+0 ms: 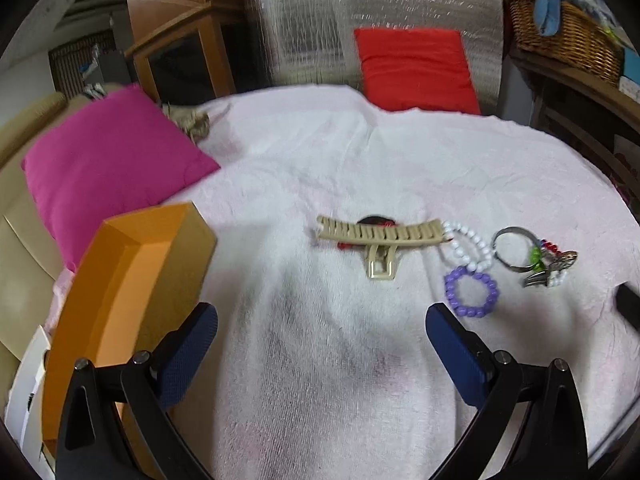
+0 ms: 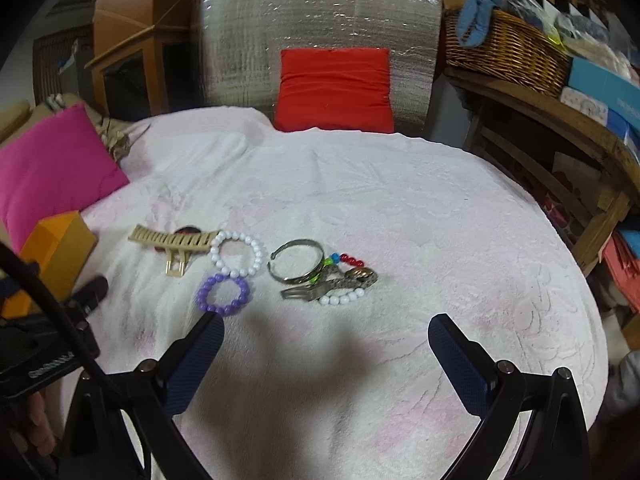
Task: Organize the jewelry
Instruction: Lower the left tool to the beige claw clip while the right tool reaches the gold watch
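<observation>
Both grippers hover above a bed covered in a pale pink-white textured towel (image 2: 400, 216), the jewelry laid out in a loose row ahead of them; the left gripper (image 1: 322, 316) has its blue-padded fingers (image 1: 452, 344) spread wide and released, grasping nothing; the right gripper (image 2: 326, 332) likewise shows its fingers (image 2: 456, 356) parted and empty. A beige plastic claw hair clip (image 1: 380, 236) lies farthest left, with a small dark red item partly hidden behind it; touching its right end is a white bead bracelet (image 2: 238, 252), and just below that a purple bead bracelet (image 2: 222, 294), the two touching. To their right a silver metal bangle (image 2: 296, 260) rests against a tangle of coloured beads and metal pieces (image 2: 340, 280). An open orange cardboard box (image 1: 132, 280) stands at the left, beside a magenta cushion (image 1: 108, 160); a red cushion (image 2: 336, 88) leans at the far end.
</observation>
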`<state>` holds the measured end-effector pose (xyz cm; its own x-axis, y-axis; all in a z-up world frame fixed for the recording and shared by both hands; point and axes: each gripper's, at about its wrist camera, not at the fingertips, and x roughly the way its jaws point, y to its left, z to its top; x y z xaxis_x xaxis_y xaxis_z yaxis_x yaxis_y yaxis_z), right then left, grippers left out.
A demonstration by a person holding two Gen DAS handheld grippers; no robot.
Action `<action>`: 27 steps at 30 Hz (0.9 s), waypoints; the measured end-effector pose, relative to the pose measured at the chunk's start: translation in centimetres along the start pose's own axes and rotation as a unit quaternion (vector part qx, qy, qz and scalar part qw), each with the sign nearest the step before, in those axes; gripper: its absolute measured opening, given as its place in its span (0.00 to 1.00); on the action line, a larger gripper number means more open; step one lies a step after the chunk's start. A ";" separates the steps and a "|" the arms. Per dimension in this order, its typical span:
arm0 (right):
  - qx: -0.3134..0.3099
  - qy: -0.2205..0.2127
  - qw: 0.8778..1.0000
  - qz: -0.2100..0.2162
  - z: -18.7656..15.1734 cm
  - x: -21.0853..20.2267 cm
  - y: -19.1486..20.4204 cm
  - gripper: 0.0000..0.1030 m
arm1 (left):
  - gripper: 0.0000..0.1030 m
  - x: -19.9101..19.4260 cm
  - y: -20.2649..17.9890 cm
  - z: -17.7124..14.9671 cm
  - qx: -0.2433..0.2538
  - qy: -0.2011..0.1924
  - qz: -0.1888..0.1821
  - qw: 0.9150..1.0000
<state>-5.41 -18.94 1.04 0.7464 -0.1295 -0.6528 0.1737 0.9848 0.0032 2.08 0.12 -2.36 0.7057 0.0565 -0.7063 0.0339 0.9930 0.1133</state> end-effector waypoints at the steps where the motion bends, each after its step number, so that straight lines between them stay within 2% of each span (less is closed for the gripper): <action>1: 0.012 0.001 1.000 0.009 0.2 0.0 -0.8 1.00 | 1.00 0.5 0.3 0.1 -0.007 0.007 -0.008 1.000; 6: 0.053 0.010 0.997 0.062 1.9 0.3 -4.2 1.00 | 1.00 2.1 0.7 0.6 -0.013 0.021 -0.050 0.998; 11: 0.075 0.047 0.983 0.160 4.4 2.4 -5.9 1.00 | 1.00 4.4 0.4 0.9 0.022 0.063 -0.085 0.994; 14: 0.089 0.064 0.976 0.186 5.3 4.0 -5.6 1.00 | 1.00 4.9 1.4 1.3 0.013 0.057 -0.079 0.995; 19: 0.113 0.058 0.958 0.258 4.8 5.7 -4.2 1.00 | 1.00 5.7 2.6 2.1 -0.031 0.041 -0.093 0.994; 21: 0.121 0.061 0.952 0.273 4.3 6.4 -3.8 0.97 | 1.00 5.7 2.4 2.4 -0.036 0.029 -0.098 0.994; 23: 0.128 0.079 0.948 0.281 3.9 7.2 -3.4 0.84 | 1.00 5.9 2.0 2.8 -0.035 0.022 -0.108 0.993; 27: 0.156 0.100 0.939 0.288 3.0 8.2 -4.2 0.75 | 0.99 6.9 2.0 3.7 -0.058 0.017 -0.118 0.991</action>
<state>1.97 -24.49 -2.05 0.6436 0.4701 -0.6040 -0.0193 0.7989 0.6012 9.58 2.08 -4.44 0.6637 -0.1778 -0.7266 0.1123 0.9840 -0.1382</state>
